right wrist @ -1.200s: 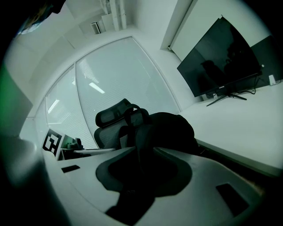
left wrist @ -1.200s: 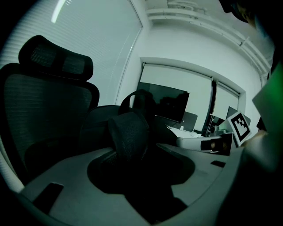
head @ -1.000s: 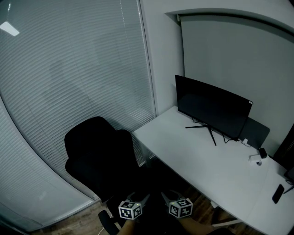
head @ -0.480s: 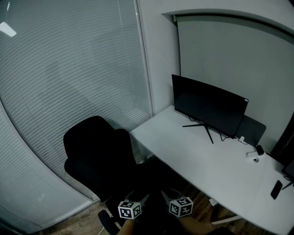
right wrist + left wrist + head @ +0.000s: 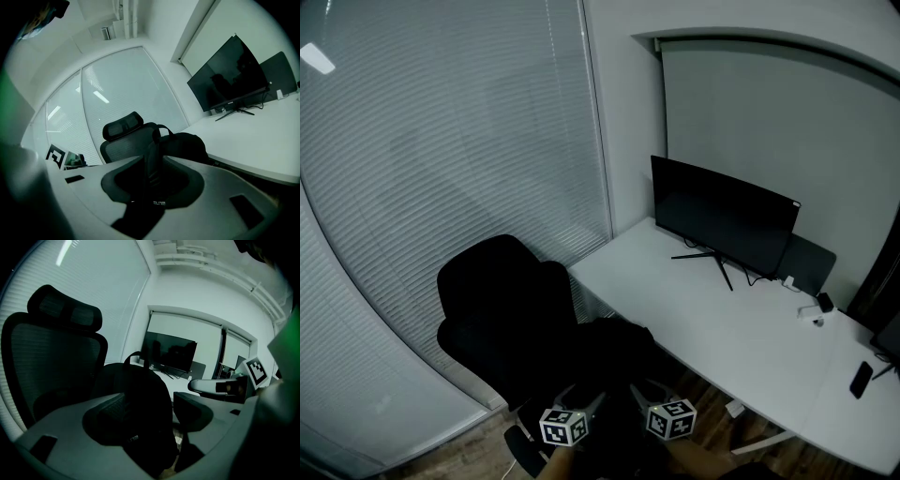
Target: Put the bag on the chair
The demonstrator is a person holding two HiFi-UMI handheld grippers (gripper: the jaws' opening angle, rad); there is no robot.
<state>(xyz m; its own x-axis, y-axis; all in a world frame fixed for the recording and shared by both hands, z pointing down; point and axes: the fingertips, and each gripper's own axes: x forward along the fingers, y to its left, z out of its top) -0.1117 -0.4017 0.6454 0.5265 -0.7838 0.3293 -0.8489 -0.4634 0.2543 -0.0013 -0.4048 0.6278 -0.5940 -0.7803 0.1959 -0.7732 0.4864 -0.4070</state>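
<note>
The black office chair [image 5: 502,309] stands by the window blinds, and the black bag [image 5: 614,347] rests on its seat next to the desk edge. Both grippers sit low at the bottom of the head view, close to the bag. My left gripper [image 5: 150,408] is open wide, with the bag [image 5: 136,390] bulging between its jaws and the chair back [image 5: 51,362] behind. My right gripper [image 5: 153,161] is shut on the bag's strap [image 5: 152,154], which runs up from the jaws to the bag [image 5: 185,145] in front of the chair [image 5: 124,133].
A white desk [image 5: 722,328] runs off to the right with a dark monitor [image 5: 722,220] on it, small items and a phone [image 5: 861,379] near its far end. Closed blinds [image 5: 441,141] fill the left. Wooden floor [image 5: 487,445] shows under the chair.
The head view has shifted slightly, and the bag's rounded top now shows on the seat above the grippers. Both grippers stay low at the bottom edge.
</note>
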